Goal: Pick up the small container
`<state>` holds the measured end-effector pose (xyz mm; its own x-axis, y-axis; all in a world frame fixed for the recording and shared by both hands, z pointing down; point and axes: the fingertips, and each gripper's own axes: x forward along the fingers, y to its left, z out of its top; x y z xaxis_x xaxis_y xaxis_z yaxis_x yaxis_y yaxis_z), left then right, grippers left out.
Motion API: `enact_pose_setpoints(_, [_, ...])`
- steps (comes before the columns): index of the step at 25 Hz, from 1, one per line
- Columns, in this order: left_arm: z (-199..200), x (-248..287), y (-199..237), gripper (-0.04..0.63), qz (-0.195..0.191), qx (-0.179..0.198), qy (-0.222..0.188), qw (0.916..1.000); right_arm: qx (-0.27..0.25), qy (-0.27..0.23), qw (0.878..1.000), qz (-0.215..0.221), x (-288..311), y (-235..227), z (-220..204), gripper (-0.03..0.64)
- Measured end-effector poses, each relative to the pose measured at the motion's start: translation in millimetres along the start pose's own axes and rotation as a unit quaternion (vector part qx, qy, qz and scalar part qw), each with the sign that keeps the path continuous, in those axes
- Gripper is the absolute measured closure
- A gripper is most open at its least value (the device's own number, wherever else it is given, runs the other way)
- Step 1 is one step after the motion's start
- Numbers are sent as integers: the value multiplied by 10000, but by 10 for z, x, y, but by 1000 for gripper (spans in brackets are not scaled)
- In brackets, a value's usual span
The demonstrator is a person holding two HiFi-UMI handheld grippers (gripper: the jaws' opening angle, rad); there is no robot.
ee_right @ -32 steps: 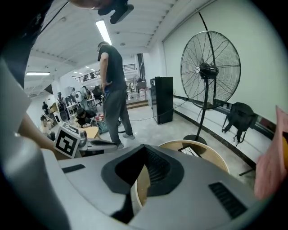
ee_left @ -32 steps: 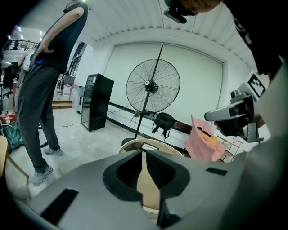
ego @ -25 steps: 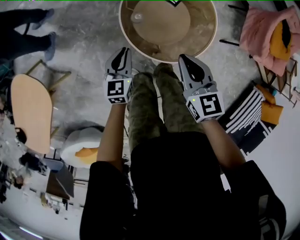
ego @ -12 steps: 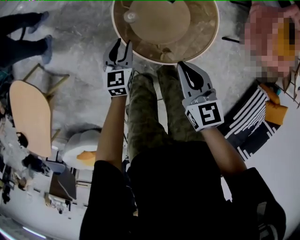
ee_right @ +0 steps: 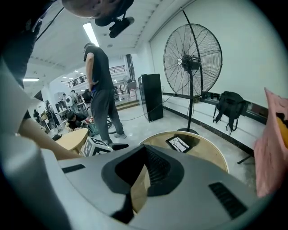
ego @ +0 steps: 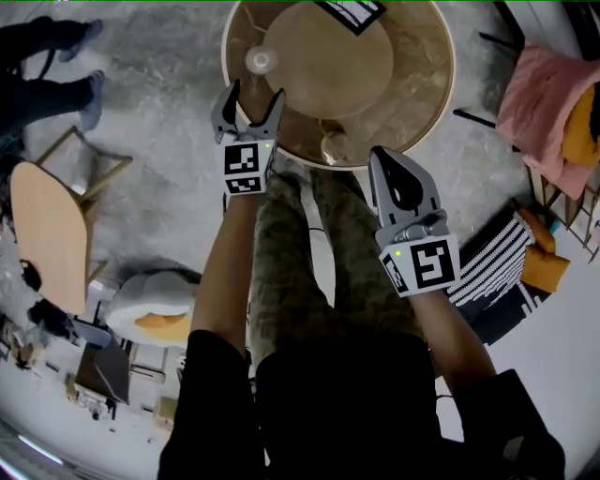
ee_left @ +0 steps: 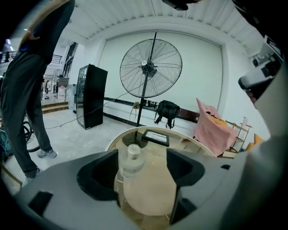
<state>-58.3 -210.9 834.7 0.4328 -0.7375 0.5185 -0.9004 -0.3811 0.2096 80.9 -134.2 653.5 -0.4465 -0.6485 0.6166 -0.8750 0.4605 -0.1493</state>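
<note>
The small container (ego: 261,61), a clear bottle with a cap, stands on the left part of the round wooden table (ego: 412,89). My left gripper (ego: 251,94) reaches over the table's near rim, just short of it, and its jaws are opening with nothing gripped. In the left gripper view the small container (ee_left: 130,161) stands ahead of the left gripper (ee_left: 144,173), close to the left jaw but apart from it. My right gripper (ego: 382,157) hangs shut below the table's rim, over the person's legs. The right gripper (ee_right: 138,179) shows its jaws together, holding nothing.
A black-framed tablet (ego: 349,12) lies on the table's far side. A wooden seat (ego: 52,225) stands left, a person's legs (ego: 47,56) at top left. A pink cloth on a chair (ego: 544,94) and a striped mat (ego: 492,262) are right. A big fan (ee_left: 150,67) stands behind the table.
My left gripper moved forward over the table's rim toward the container, and its jaws went from shut to wide apart. The right gripper stayed shut and dropped back slightly.
</note>
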Motion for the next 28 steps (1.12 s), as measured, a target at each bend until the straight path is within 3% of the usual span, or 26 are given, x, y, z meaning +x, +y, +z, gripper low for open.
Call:
enact_pose_setpoints(18, [-272, 929, 252, 227, 387, 59, 53, 9992, -261, 627, 9966, 462, 401, -559, -548, 595])
enact_pose_setpoints(28, [-400, 1206, 323, 229, 333, 216, 187, 9990, -426, 743, 9957, 342, 379, -654, -747, 595])
